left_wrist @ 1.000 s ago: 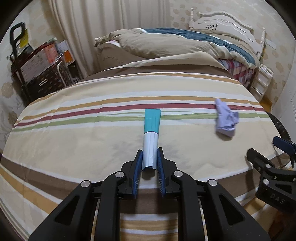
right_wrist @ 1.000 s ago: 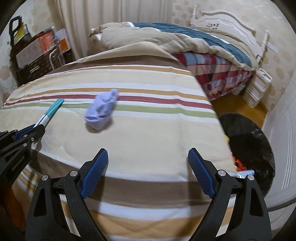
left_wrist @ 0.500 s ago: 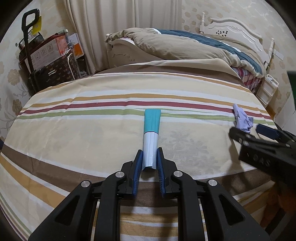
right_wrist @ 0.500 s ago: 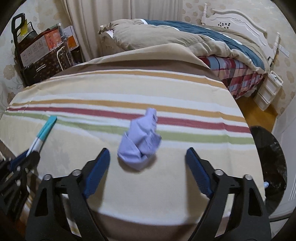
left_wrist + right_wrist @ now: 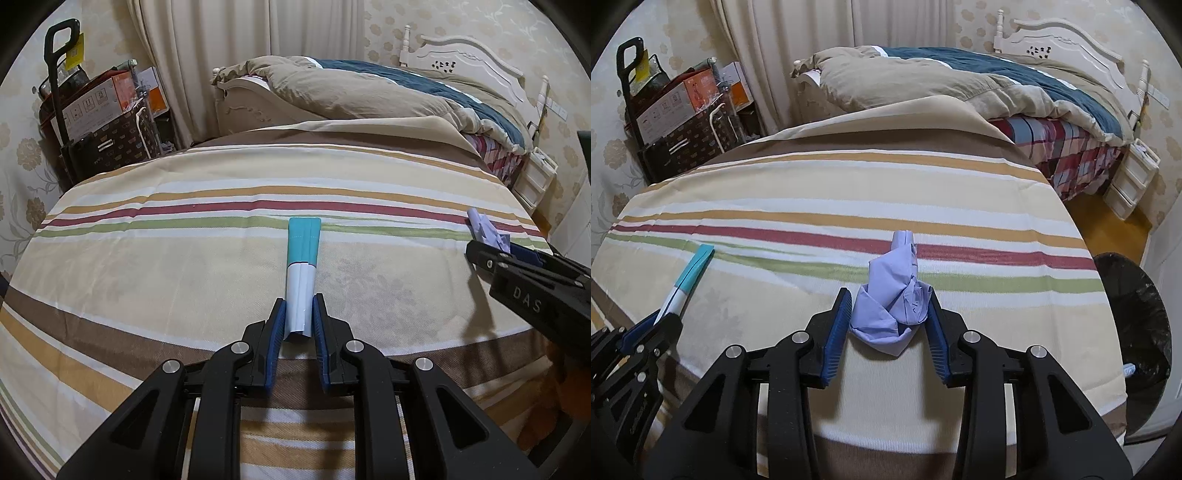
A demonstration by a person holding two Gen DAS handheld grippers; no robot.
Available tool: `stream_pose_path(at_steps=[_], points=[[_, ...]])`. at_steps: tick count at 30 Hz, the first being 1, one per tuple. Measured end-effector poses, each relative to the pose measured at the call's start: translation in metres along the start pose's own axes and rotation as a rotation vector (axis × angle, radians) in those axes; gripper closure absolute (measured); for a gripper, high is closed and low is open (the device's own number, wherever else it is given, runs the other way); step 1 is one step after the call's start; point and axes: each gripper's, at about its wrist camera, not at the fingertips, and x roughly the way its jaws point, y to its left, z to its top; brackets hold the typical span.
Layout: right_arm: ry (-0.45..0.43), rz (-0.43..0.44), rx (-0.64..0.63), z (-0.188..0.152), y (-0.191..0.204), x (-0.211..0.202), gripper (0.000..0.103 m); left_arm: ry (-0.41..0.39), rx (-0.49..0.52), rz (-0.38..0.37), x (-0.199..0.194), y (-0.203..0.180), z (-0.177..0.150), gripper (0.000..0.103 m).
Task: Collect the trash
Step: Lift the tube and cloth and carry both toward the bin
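One bed (image 5: 369,92) stands behind one counter (image 5: 775,192) under a striped cloth, and one black trash bin (image 5: 1134,314) sits at its right edge. Two grippers work here; the right gripper (image 5: 888,312) bears the letters "DAS" in the left view. Its jaws are closing, pressing one crumpled purple paper (image 5: 890,295) between them. The left gripper (image 5: 298,317), jaws narrow, clamps the white end of one teal-and-white tube (image 5: 301,273) over the cloth.

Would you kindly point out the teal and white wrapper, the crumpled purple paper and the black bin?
wrapper (image 5: 303,245), left wrist view, teal end.
purple paper (image 5: 890,299), right wrist view, crumpled middle.
bin (image 5: 1134,314), right wrist view, black liner.
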Motion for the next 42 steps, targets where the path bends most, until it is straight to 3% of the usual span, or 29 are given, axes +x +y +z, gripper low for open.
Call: stream_pose_path(at_steps=[17, 42], points=[[-0.013, 0.041, 0.024, -0.038, -0.02, -0.033, 0.065, 0.0, 0.002, -0.03, -0.01, -0.009, -0.012, 0.087], [-0.062, 0.022, 0.07, -0.074, -0.049, -0.069, 0.065, -0.015, 0.022, -0.091, -0.032, -0.037, -0.033, 0.089]])
